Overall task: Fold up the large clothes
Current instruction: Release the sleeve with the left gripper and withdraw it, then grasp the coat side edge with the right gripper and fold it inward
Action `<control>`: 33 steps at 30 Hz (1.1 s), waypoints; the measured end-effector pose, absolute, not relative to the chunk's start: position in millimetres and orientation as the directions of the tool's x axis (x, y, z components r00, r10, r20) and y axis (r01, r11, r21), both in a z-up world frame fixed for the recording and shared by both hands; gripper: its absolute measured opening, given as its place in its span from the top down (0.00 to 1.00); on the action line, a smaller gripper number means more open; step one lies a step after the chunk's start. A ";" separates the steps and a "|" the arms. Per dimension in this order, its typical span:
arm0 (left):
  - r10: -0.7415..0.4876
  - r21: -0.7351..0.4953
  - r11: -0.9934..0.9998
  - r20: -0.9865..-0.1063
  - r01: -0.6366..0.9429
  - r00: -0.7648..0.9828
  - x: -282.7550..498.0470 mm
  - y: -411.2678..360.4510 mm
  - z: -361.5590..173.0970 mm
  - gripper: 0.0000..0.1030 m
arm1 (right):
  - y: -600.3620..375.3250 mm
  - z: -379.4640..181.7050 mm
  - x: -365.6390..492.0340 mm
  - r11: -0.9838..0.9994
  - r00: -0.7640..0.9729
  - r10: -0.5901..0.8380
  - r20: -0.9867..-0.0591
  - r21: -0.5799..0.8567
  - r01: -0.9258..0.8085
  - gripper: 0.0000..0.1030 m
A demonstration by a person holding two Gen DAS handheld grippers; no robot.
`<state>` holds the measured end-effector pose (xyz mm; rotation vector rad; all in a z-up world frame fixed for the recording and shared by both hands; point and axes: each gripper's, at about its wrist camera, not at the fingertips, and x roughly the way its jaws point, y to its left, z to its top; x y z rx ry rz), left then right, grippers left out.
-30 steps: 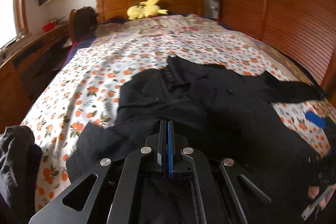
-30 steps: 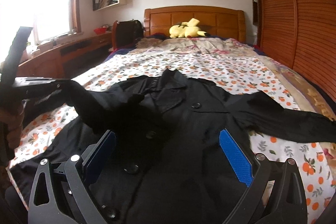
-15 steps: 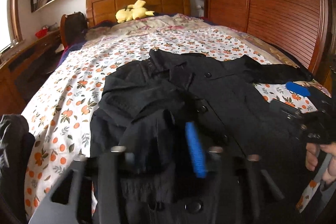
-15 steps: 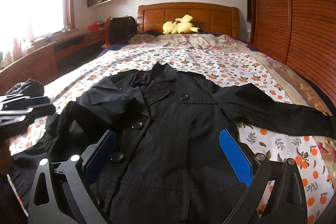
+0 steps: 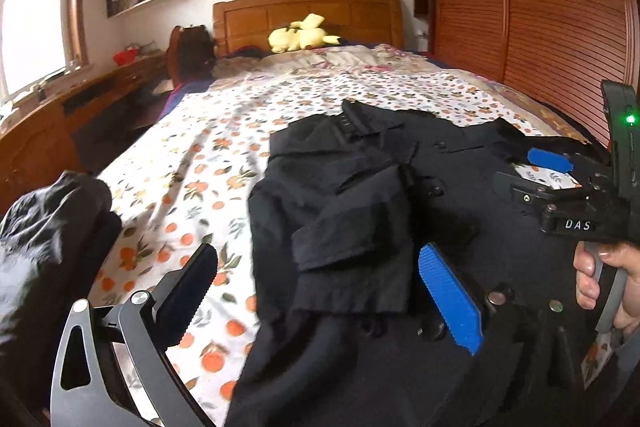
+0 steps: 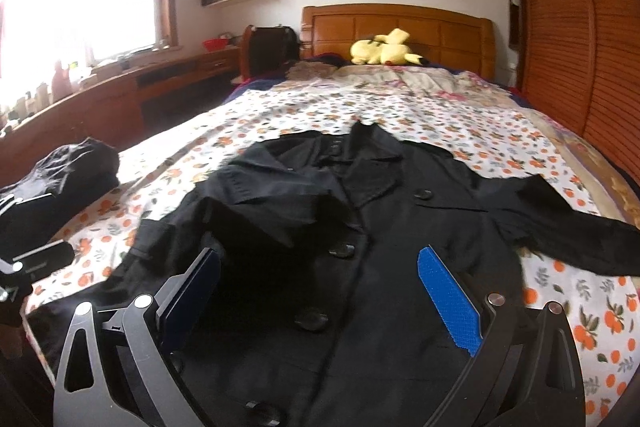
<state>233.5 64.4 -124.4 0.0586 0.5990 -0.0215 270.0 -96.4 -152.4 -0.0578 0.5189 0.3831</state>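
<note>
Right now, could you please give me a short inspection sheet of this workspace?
Surface: bed with floral sheet.
Job's things: black coat spread flat, one sleeve folded over its front, other sleeve stretched out.
Clutter: dark clothes pile at bed edge; yellow plush toy by the headboard.
Grippers: left gripper open, jaws just opened, gripping nothing; right gripper open, empty.
Cables: nothing seen.
Surroundings: window, wall shelf, wooden wardrobe.

Left claw [image 5: 320, 291] jaws just spread wide, empty, right claw [image 6: 320, 291] wide apart
</note>
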 end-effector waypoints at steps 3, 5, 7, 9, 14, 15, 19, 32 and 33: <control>0.006 0.040 0.999 -0.554 0.019 0.832 222.6 77.2 -125.6 0.02 | -78.8 -154.9 268.5 0.915 0.784 0.366 -0.501 0.040 -0.402 0.07; 0.009 0.031 0.999 -0.549 0.009 0.836 216.0 85.6 -126.0 0.02 | -68.1 -157.8 268.0 0.907 0.771 0.379 -0.512 0.039 -0.420 0.07; 0.015 0.032 0.999 -0.545 0.003 0.838 210.5 90.3 -125.6 0.02 | -60.8 -160.7 268.5 0.900 0.759 0.390 -0.521 0.040 -0.435 0.07; 0.021 0.032 0.999 -0.538 -0.004 0.842 206.3 94.8 -125.0 0.02 | -50.2 -165.8 268.6 0.888 0.738 0.409 -0.537 0.047 -0.458 0.07; 0.021 0.017 1.000 -0.530 -0.014 0.848 197.7 103.7 -124.0 0.02 | -27.5 -176.9 264.7 0.858 0.691 0.447 -0.568 0.055 -0.510 0.08; 0.024 0.018 1.000 -0.529 -0.017 0.849 196.4 105.5 -124.1 0.02 | -22.6 -179.3 263.5 0.849 0.677 0.459 -0.576 0.060 -0.525 0.11; 0.033 0.016 0.999 -0.529 -0.029 0.848 192.6 111.3 -125.1 0.02 | -6.1 -187.5 261.0 0.822 0.634 0.486 -0.602 0.067 -0.566 0.13; 0.042 0.005 0.999 -0.536 -0.047 0.843 188.5 119.8 -127.7 0.02 | 14.7 -207.9 265.3 0.770 0.520 0.522 -0.676 0.111 -0.628 0.32; 0.041 0.005 0.999 -0.536 -0.046 0.843 188.5 119.3 -127.9 0.02 | 14.9 -209.5 266.6 0.769 0.511 0.524 -0.682 0.120 -0.628 0.40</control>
